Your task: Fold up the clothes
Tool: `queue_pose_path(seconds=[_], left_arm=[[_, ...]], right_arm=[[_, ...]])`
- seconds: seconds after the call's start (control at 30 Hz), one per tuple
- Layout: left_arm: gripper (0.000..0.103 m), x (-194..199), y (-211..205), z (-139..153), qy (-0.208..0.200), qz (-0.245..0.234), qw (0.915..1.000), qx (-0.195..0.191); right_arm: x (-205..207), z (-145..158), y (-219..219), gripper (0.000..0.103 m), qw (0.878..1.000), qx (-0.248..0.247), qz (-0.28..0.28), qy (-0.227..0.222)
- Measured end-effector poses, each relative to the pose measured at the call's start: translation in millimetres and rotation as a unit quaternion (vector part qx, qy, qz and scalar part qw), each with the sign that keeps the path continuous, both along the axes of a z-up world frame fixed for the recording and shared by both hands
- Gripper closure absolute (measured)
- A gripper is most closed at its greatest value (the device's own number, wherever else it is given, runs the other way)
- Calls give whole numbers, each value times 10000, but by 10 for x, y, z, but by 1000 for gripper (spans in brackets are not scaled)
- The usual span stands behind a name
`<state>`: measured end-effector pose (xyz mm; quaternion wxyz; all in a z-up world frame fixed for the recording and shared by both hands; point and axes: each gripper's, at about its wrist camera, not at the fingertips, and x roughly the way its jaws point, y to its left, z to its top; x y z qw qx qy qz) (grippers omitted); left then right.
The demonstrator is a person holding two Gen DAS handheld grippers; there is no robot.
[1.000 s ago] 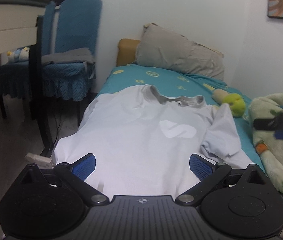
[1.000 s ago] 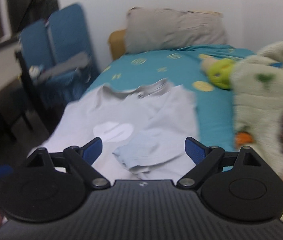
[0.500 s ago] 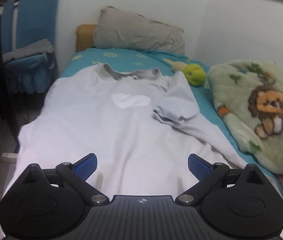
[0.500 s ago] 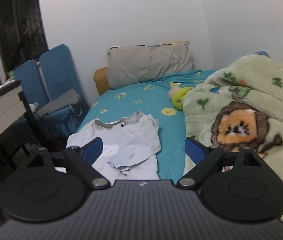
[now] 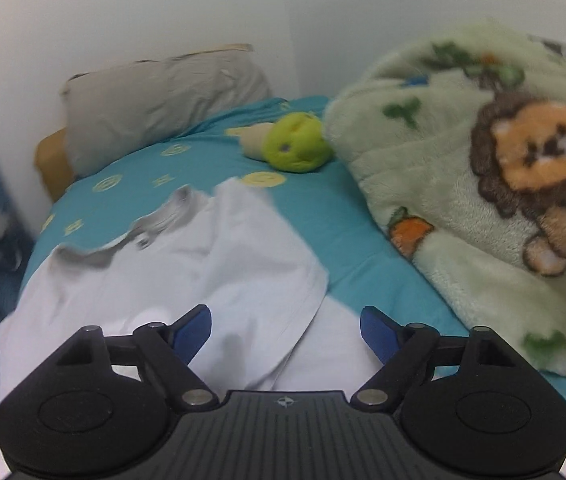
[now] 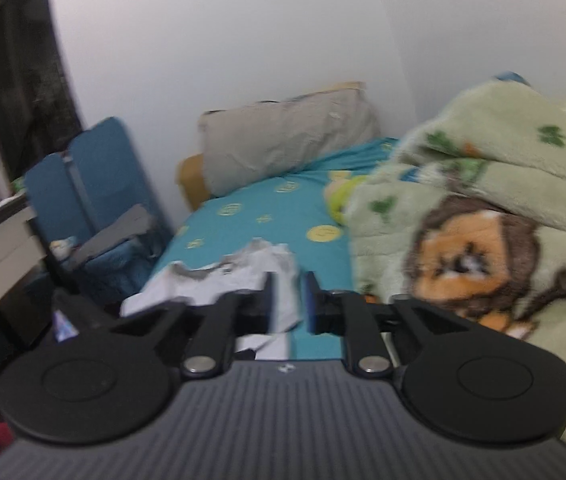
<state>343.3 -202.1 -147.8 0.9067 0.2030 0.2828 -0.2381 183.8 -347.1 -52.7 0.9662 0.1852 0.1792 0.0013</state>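
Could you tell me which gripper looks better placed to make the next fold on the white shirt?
Probably the left gripper: its jaws are open low over the white shirt, beside the folded-in sleeve. The right gripper looks narrowed, farther back; whether it grips cloth is unclear.

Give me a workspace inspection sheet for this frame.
Surface: teal patterned bed sheet, with the shirt lying on it.
Job's things: white grey-collared shirt, one side folded over its body.
Clutter: green plush toy and green lion-print fleece blanket beside the shirt; grey pillow at the head.
Grippers: left claw open above the shirt; right claw nearly closed, white fabric in the narrow gap, grip unclear through blur.
Cables: nothing seen.
Surroundings: white walls; blue fabric chairs beside the bed.
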Motion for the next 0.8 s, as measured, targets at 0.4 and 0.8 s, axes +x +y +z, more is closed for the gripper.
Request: queue_pose_path(seconds=[0.4,0.8], left_arm=[[97,763,-105,-228,50,80,9993,-350],[98,1652,1680,315,453,2765,8954,-3461]], right_arm=[[357,-406,-331,0,9972,528,-422,305],[371,-429,-167,0,9975,328,-377,499]])
